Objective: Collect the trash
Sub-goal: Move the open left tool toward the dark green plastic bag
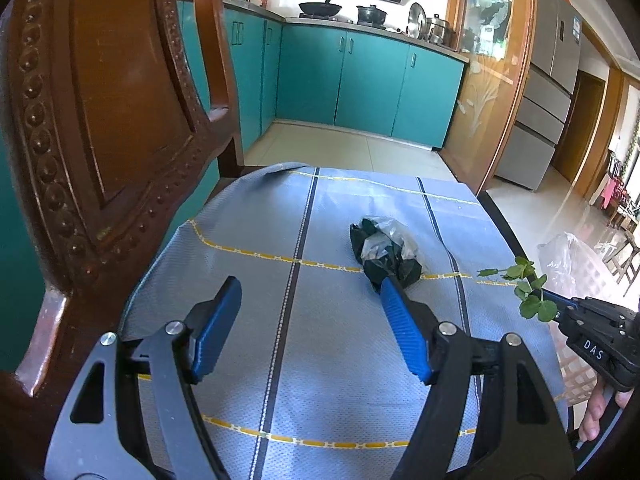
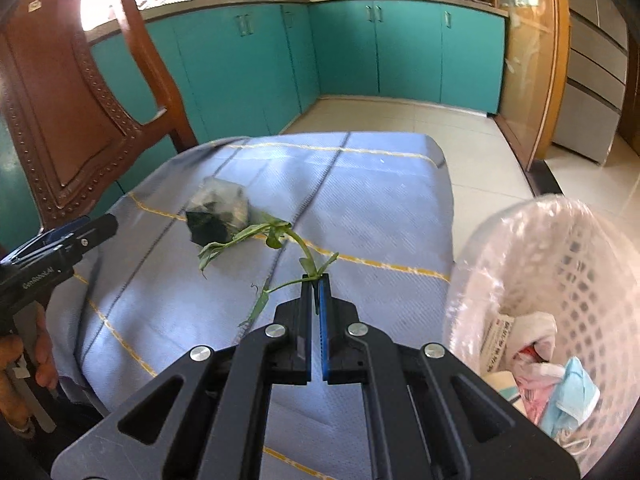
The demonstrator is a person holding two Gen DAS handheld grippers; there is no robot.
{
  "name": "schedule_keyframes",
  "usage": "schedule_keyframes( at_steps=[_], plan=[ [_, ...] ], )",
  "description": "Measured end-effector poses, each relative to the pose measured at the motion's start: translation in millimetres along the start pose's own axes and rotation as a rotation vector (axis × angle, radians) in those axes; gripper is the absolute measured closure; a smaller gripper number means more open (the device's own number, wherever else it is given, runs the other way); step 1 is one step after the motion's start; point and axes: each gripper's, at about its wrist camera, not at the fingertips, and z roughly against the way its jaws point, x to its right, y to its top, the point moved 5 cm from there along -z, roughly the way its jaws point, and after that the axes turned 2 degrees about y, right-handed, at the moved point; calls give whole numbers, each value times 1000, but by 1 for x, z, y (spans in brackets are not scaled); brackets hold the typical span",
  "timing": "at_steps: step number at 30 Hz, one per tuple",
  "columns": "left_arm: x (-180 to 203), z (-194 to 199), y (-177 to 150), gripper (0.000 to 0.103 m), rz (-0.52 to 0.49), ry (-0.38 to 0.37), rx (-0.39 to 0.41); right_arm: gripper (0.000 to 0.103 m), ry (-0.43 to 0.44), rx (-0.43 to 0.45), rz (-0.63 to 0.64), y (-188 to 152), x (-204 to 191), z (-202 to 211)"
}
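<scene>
My right gripper (image 2: 317,278) is shut on a green leafy sprig (image 2: 276,236) and holds it above the table, just left of the white plastic trash basket (image 2: 560,264). The sprig (image 1: 528,292) and the right gripper (image 1: 554,300) also show at the right of the left wrist view. A crumpled black and clear plastic bag (image 1: 384,250) lies on the blue tablecloth (image 1: 320,340); it shows in the right wrist view too (image 2: 218,212). My left gripper (image 1: 310,296) is open and empty, its right finger beside the bag's near end.
The basket, lined with a clear bag (image 1: 560,256), holds paper scraps and a blue face mask (image 2: 576,392). A carved wooden chair back (image 1: 100,120) stands close at the table's left. Teal kitchen cabinets (image 1: 360,80) and tiled floor lie beyond.
</scene>
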Motion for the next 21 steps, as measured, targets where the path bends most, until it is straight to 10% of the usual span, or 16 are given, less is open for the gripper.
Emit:
schedule_keyframes(
  at_steps=[21],
  plan=[
    [14, -11, -8, 21, -50, 8, -35, 99, -11, -28, -5, -3, 1, -7]
  ],
)
